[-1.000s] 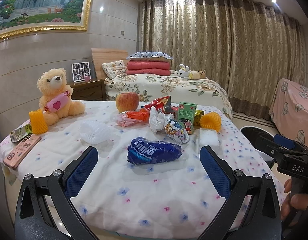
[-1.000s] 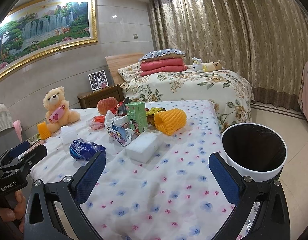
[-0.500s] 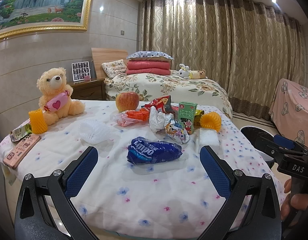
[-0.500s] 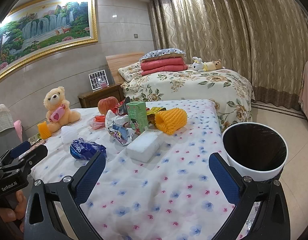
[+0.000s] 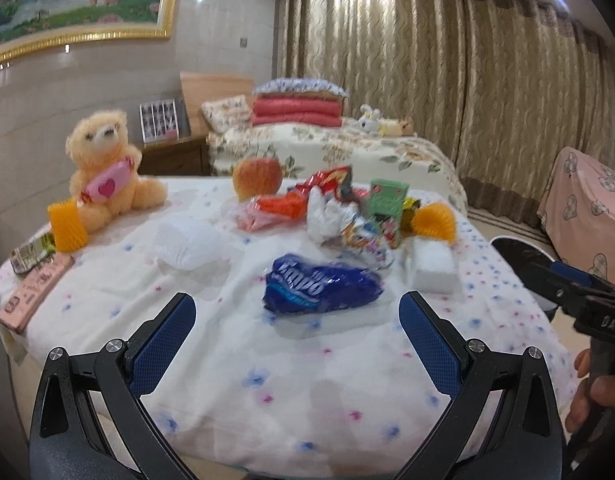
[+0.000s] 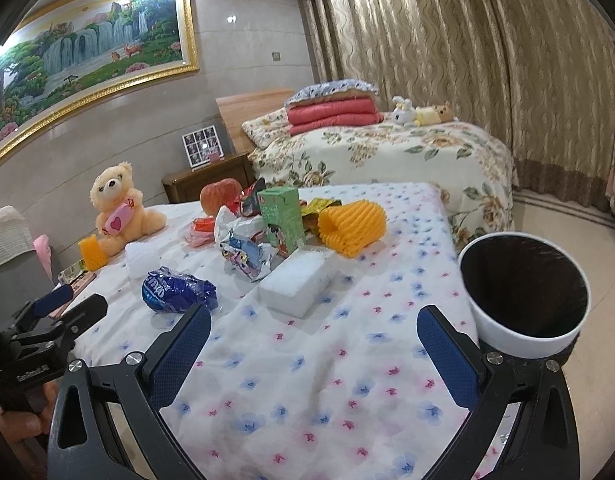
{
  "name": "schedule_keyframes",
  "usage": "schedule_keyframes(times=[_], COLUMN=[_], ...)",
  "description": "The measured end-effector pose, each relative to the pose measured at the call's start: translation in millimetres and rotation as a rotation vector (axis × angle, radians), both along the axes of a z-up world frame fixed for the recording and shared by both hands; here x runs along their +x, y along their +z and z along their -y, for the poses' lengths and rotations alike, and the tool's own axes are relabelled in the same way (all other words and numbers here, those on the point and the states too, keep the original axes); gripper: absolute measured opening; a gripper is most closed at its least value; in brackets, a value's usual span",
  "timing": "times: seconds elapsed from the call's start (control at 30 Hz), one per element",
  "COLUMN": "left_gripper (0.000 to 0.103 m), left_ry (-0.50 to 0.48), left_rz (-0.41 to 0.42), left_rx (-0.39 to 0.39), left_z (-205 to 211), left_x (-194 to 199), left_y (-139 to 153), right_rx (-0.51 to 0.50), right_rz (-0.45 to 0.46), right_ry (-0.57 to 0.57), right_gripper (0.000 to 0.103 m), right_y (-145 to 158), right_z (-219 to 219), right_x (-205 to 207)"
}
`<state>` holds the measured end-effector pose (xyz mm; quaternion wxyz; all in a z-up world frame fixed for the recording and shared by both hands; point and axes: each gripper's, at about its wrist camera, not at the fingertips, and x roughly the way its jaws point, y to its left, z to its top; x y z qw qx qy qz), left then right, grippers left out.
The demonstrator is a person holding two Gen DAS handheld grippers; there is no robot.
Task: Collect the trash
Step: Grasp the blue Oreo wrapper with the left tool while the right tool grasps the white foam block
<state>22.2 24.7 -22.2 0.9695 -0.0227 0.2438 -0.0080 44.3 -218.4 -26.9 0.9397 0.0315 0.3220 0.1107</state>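
Both hand-held grippers hover over the near edge of a surface [image 6: 307, 380] covered with a flower-print cloth, each with its blue-padded jaws spread wide and holding nothing: the left hand-held gripper [image 5: 295, 336] faces a crumpled blue wrapper [image 5: 319, 286] lying just beyond its fingertips, and the right hand-held gripper [image 6: 313, 344] sits further right, near a white bin [image 6: 525, 300] with a black liner that stands off the surface's right edge. Trash lies clustered at mid-surface: the blue wrapper nearest, a white foam block [image 6: 297, 282] to its right, then farther back a green carton [image 6: 281, 218], crumpled snack wrappers [image 6: 245, 252] and an orange foam net [image 6: 353, 226]. A teddy bear [image 5: 107, 164] sits at the far left, an apple [image 5: 256, 176] behind the pile.
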Motion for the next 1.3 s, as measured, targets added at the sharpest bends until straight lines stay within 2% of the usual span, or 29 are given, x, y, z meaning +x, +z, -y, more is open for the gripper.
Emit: schedule_keyframes(times=[0.23,0.37,0.53,0.63,0.7,0.73,0.8,0.83,0.87,1.0,1.03,1.3], left_gripper=[0.103,0.102,0.099,0.091,0.083,0.076,0.063,0.049,0.042,0.035,0.016,0.013], left_ry=[-0.053,-0.11,-0.185,-0.222,-0.234,-0.24,-0.252,-0.261,-0.27,-0.285,-0.287,-0.318], left_rz=[-0.079,-0.119,-0.166,-0.195,-0.214,-0.224,-0.235,-0.241,-0.246,-0.225,-0.22,-0.197], left_rx=[-0.052,-0.064,-0.061,-0.057,-0.056,-0.061,-0.073,-0.082,-0.089,-0.116,-0.117,-0.113], left_z=[-17,-23,-25,-25,-24,-24,-24,-24,-24,-24,-22,-3], left_x=[29,50,74,83,87,89,92,93,95,89,87,71], left_y=[-16,-22,-27,-31,-35,-37,-40,-41,-43,-44,-44,-40], right_rx=[0.006,0.023,0.037,0.037,0.039,0.037,0.039,0.04,0.047,0.064,0.067,0.106], right_rz=[-0.099,-0.177,-0.243,-0.265,-0.282,-0.289,-0.307,-0.318,-0.328,-0.318,-0.318,-0.295], right_ry=[0.002,0.014,0.03,0.038,0.042,0.045,0.054,0.056,0.061,0.073,0.072,0.067], right_gripper=[0.101,0.086,0.081,0.079,0.072,0.069,0.054,0.048,0.042,0.037,0.037,0.036], right_y=[-15,-28,-40,-44,-47,-49,-54,-56,-58,-57,-58,-48], right_z=[-3,-7,-16,-21,-25,-26,-29,-29,-30,-28,-28,-13], right_x=[25,44,63,73,80,83,87,90,91,88,89,73])
